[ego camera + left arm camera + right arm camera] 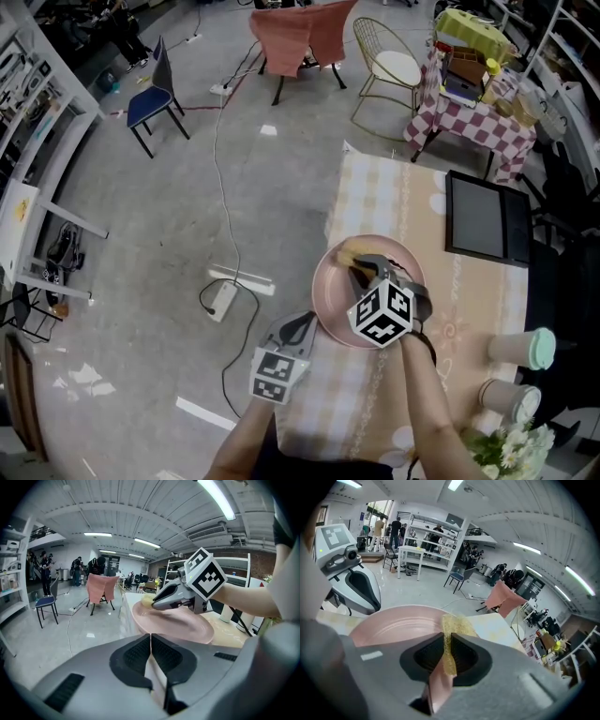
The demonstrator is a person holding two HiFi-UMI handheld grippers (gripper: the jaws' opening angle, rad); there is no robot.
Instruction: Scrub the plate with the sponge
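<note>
Big workshop, grey floor (141, 216), strip lights overhead, ppl (396, 527) standing far back by white shelving. At the right stands a table (375, 197) w/ a pale checked cloth. The pink plate (336, 298) lies flat on it, close to the table's left edge.

The right gripper (361, 267) reaches in over the plate from the near side. Its jaws are clamped on a yellow sponge (349, 253). The sponge pokes out past the tips and sits on the plate's far part, near the rim.

The left gripper (302, 324) hangs off the table's left edge, tips right at the plate's near-left rim. Its own view shows the jaws pressed together w/ only a thin line btwn them. They may be nipping the rim, but from here I can't tell.

Elsewhere on the table: a dark flat screen (483, 217) at the far right, two pale cups at the near right, one w/ a green lid (542, 348), and white flowers (502, 445) at the near corner.

On the floor left of the table, a white cable (223, 178) runs to a power strip (223, 298). Further back are a blue chair (150, 101), a wire chair (389, 64), a chair draped in pink cloth (300, 33) and a small stand w/ a red-check cover (473, 127).
</note>
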